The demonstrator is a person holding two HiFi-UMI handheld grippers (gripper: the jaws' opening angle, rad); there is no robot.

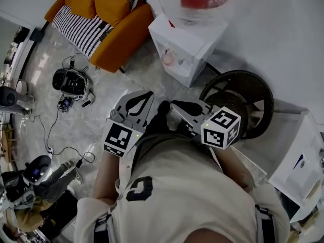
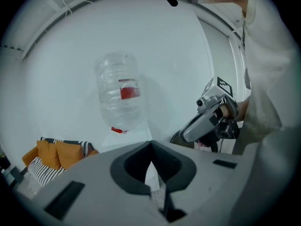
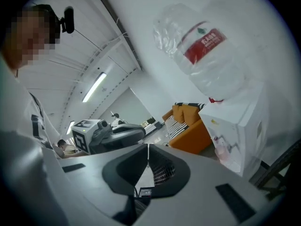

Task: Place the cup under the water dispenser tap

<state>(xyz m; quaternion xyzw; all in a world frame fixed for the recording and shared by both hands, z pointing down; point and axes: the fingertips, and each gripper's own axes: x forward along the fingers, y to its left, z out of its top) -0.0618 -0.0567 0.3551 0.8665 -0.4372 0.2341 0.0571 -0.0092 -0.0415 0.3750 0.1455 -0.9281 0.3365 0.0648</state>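
Left hand-held gripper [image 1: 145,96] and right hand-held gripper [image 1: 177,107] are closed, empty; pink cup [image 1: 168,58] stands upright in dispenser [image 1: 202,37] recess.

Setting: mock living-room corner inside a lab or studio hall. Orange sofa [image 1: 101,19] with striped cushions and a white dispenser [image 1: 187,47] stand by the wall. Electronic gear [image 1: 71,82] and loose cables [image 1: 50,150] lie on the tiled floor [image 1: 101,115]. A strip light [image 3: 96,86] hangs on a high ceiling.

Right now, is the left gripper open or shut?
Shut: the left gripper shows its jaws meeting tip to tip, with nothing held between them.
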